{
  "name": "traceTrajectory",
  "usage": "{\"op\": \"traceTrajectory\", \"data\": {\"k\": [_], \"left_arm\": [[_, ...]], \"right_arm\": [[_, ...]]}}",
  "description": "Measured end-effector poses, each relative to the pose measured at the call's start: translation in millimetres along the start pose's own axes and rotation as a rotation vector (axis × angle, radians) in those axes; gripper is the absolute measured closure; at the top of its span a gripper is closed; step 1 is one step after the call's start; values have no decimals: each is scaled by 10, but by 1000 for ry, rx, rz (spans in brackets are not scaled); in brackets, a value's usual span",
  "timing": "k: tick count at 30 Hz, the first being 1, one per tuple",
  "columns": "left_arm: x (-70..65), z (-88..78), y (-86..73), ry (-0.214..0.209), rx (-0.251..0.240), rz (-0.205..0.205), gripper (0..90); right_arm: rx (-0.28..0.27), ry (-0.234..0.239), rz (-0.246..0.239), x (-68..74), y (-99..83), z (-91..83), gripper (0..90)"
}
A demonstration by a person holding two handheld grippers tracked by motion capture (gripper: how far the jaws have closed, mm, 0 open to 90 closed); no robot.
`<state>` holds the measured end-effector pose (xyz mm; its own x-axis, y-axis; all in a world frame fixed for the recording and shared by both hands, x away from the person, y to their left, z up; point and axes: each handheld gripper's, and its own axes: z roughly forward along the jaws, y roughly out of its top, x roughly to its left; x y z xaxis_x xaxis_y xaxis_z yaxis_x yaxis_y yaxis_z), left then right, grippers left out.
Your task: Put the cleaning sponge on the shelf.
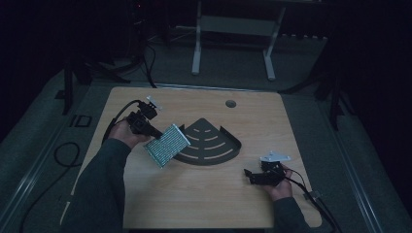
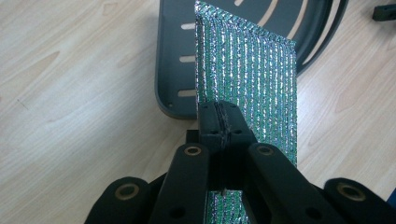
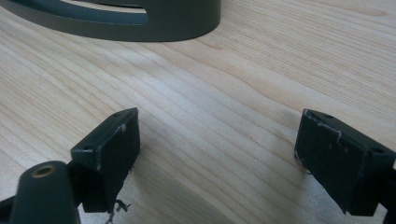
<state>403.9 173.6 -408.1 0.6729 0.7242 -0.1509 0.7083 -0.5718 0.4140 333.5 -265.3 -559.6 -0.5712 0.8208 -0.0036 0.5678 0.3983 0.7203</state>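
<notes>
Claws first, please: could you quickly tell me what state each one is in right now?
Left claw: closed on the glittery green scouring pad, held above the dark corner shelf.
Right claw: open, holding nothing.

Tool (image 3: 217, 158) gapes over wooden table (image 3: 243, 88); perhaps a rack (image 3: 177, 18) beyond.

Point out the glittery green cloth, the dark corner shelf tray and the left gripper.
glittery green cloth (image 2: 247, 70), left gripper view, its middle.
dark corner shelf tray (image 1: 214, 145), high view, slotted floor.
left gripper (image 2: 224, 122), left gripper view, shut jaw tips.

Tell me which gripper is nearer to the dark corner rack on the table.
Left. The left gripper, shut on a sparkly green cloth, is by the corner rack's left edge. The right gripper rests open on the table, farther off, beyond the rack's curved front.
</notes>
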Motion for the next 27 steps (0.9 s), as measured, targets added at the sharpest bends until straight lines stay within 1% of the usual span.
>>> {"op": "traceTrajectory", "data": {"k": [3, 6, 10, 14, 16, 18, 24, 27], "left_arm": [[11, -1, 41, 6, 0, 3, 897], [22, 3, 81, 2, -8, 1, 897], [35, 14, 137, 4, -1, 3, 897], [34, 10, 161, 2, -7, 6, 897], [40, 29, 211, 7, -1, 14, 897], [41, 38, 240, 6, -3, 12, 897], [54, 88, 306, 11, 2, 21, 897], [55, 103, 336, 21, 1, 20, 897]], "right_arm": [[0, 0, 0, 0, 0, 0, 136], [-1, 0, -1, -1, 0, 1, 136], [0, 0, -2, -2, 0, 1, 136], [0, 0, -2, -2, 0, 1, 136], [0, 0, -2, -2, 1, 1, 136], [0, 0, -3, -3, 1, 1, 136], [0, 0, -1, -3, 2, 2, 136], [0, 0, -1, -2, 2, 2, 136]]}}
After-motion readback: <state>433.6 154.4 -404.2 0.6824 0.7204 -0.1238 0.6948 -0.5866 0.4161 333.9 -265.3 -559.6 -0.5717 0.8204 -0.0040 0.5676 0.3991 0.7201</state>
